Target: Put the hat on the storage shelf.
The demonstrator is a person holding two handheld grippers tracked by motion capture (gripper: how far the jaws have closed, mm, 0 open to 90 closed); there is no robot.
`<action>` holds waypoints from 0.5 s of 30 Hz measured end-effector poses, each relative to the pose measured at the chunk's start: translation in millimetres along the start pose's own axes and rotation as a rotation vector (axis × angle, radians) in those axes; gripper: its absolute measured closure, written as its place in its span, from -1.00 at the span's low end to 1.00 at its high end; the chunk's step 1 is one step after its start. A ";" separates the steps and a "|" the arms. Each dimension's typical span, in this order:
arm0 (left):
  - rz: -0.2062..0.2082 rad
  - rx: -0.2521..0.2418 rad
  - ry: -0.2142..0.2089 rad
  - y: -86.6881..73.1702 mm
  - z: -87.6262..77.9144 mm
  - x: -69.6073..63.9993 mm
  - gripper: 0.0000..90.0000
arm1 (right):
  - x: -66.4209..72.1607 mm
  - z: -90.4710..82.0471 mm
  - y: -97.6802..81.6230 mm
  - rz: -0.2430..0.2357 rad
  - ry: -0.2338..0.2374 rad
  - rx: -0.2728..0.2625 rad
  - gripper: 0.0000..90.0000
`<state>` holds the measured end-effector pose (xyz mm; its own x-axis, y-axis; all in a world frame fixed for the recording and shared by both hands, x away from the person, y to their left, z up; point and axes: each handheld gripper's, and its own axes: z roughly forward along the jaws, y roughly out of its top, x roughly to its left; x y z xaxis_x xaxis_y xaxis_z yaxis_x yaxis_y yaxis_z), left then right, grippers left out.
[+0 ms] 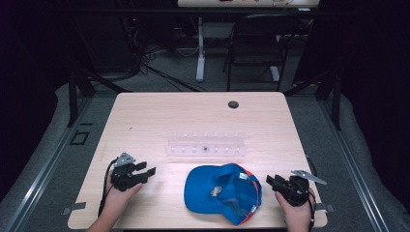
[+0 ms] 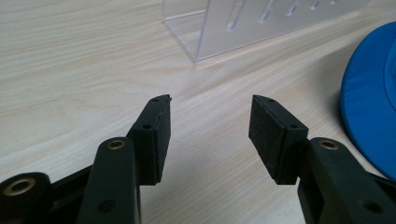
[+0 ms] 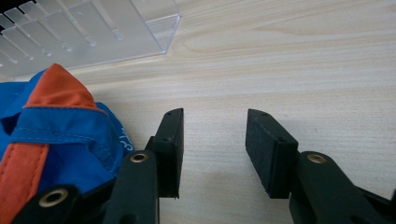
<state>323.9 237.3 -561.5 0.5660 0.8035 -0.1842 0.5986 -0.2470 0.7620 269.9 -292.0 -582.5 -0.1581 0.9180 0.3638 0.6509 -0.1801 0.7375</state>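
A blue cap (image 1: 222, 192) with orange trim lies on the wooden table (image 1: 159, 116) near the front edge, between my two hands. Behind it stands a clear acrylic rack (image 1: 205, 144) with rows of small slots. My left gripper (image 1: 148, 171) rests on the table to the cap's left, open and empty; its own view (image 2: 210, 126) has the cap's blue brim (image 2: 373, 102) at right and the rack (image 2: 252, 23) ahead. My right gripper (image 1: 270, 181) sits just right of the cap, open and empty, with the cap's orange and blue fabric (image 3: 56, 126) beside its left jaw in its view (image 3: 214, 144).
A round dark grommet hole (image 1: 233, 104) sits near the table's far edge. A black folding chair (image 1: 258, 43) and a white desk leg (image 1: 200, 48) stand on the floor beyond. Bare wood stretches across the far half of the table.
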 end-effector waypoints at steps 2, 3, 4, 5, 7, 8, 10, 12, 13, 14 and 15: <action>0.007 0.008 -0.004 0.2 1.3 -1.2 0.08 | -1.8 0.5 -0.1 0.009 0.016 0.008 0.30; 0.010 0.010 -0.001 0.2 1.8 -1.8 0.08 | -2.7 0.4 0.1 0.020 0.029 0.012 0.31; 0.007 0.019 -0.006 0.2 2.0 -2.0 0.08 | -5.0 -0.2 -0.2 0.057 0.058 0.009 0.31; 0.007 0.017 -0.007 -0.2 2.7 -2.2 0.08 | -5.0 -0.2 -0.2 0.057 0.058 0.009 0.31; 0.014 0.023 -0.003 -0.7 3.4 -2.4 0.08 | -5.8 -1.5 0.3 0.062 0.060 0.014 0.31; 0.017 0.025 -0.004 -1.0 3.2 -2.6 0.08 | -5.9 -2.3 0.5 0.060 0.058 0.009 0.31; 0.014 0.025 -0.003 -1.5 3.2 -3.2 0.07 | -5.3 -3.4 0.9 0.060 0.054 0.007 0.31; 0.021 0.031 -0.002 -1.9 3.4 -3.4 0.07 | -5.4 -3.3 0.9 0.059 0.053 0.021 0.31; 0.021 0.031 -0.002 -1.9 3.4 -3.4 0.07 | -5.4 -3.3 0.9 0.059 0.053 0.021 0.31; 0.027 0.030 0.000 -1.9 3.4 -4.1 0.07 | -5.0 -3.4 1.3 0.058 0.055 0.021 0.32; 0.027 0.030 0.000 -1.9 3.4 -4.1 0.07 | -5.0 -3.4 1.3 0.058 0.055 0.021 0.32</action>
<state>322.4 232.7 -564.3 0.5823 0.7964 -0.1634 0.5994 -0.2848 0.7480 269.0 -297.9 -581.4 -0.1595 0.8854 0.4365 0.6757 -0.2244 0.7021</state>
